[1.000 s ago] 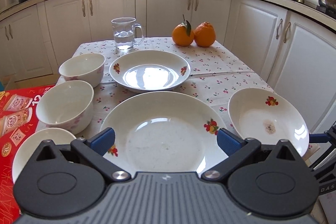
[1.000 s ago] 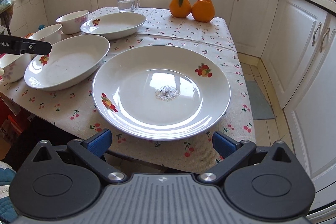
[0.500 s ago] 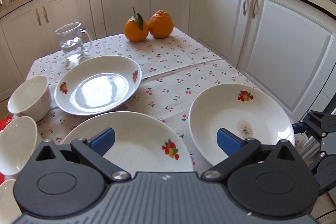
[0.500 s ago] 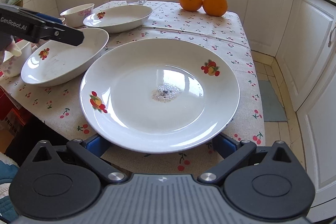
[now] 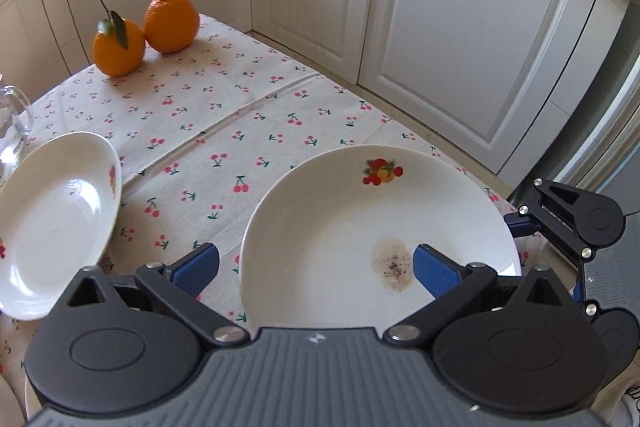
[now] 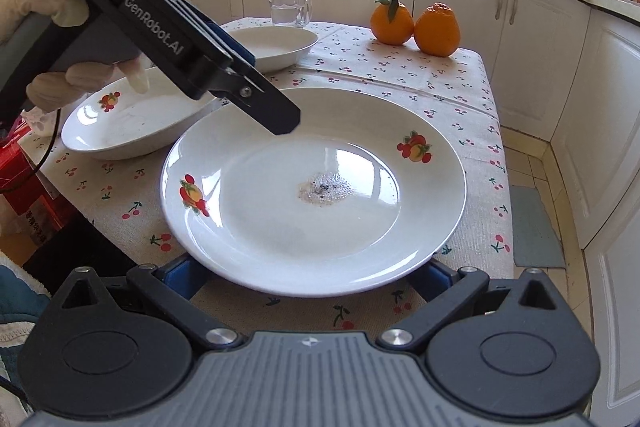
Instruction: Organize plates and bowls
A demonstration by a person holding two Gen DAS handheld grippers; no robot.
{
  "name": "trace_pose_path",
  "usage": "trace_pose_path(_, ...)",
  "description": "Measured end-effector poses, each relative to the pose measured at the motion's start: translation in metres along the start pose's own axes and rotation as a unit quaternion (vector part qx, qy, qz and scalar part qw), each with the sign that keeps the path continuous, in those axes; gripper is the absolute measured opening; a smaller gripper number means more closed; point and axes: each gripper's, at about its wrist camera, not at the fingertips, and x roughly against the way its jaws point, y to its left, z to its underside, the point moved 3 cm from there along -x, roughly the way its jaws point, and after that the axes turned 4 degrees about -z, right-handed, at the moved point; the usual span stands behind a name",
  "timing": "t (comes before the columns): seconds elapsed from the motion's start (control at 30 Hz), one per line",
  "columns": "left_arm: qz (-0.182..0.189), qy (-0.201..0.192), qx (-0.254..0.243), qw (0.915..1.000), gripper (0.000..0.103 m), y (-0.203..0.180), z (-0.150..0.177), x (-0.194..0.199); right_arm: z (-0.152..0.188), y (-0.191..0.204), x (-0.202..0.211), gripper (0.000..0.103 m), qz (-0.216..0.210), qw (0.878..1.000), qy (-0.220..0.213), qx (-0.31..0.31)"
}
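Where the cream tablecloth printed with red cherries [image 6: 404, 75] covers the table, white panelled kitchen cabinets [image 5: 472, 27] close in behind and along its right edge, with pale floor tiles [image 6: 528, 163] between.

Two knobbly oranges [image 6: 414, 25], one with a leaf, touch each other at the far right corner of the table, and a clear glass mug of water [image 6: 289, 5] stands at the far edge. A red printed box [image 6: 28, 183] sits below the left edge.

The round white glazed plate with fruit decals and a dark speckled stain [image 6: 314, 187] lies at the near right corner, its rim overhanging the near edge. The right tongs [image 6: 310, 277] are spread wide, their blue pads tucked under that rim on either side, not gripping it. The left tongs [image 5: 316, 265], also wide open, hover over the plate's left rim, one blue finger [image 5: 434, 271] above the stain, partly blocking the right camera's view.

A deeper glossy white dish [image 6: 136, 123] sits just left of the plate, and another white dish [image 6: 276, 47] lies behind it.
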Motion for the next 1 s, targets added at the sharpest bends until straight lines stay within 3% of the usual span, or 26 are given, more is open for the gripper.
trace_pose_path(0.17,0.026,0.032,-0.001,0.9991,0.1,0.007,-0.009,-0.024,0.002,0.0,0.001,0.103,-0.005,1.0,-0.008,0.005)
trace_pose_path(0.3,0.048,0.056,-0.001,0.9973,0.088,0.011,-0.011,-0.034,0.002,0.0,0.001,0.103,-0.005,1.0,-0.006,0.006)
trace_pose_path(0.47,0.063,0.07,-0.012,0.9955,0.081,0.012,-0.015,-0.039,0.001,-0.001,0.001,0.103,-0.005,1.0,0.001,0.008)
trace_pose_path(1.0,0.082,0.066,-0.005,0.9944,0.08,0.016,-0.022,-0.043,-0.007,-0.004,-0.003,0.103,-0.002,1.0,0.021,0.007)
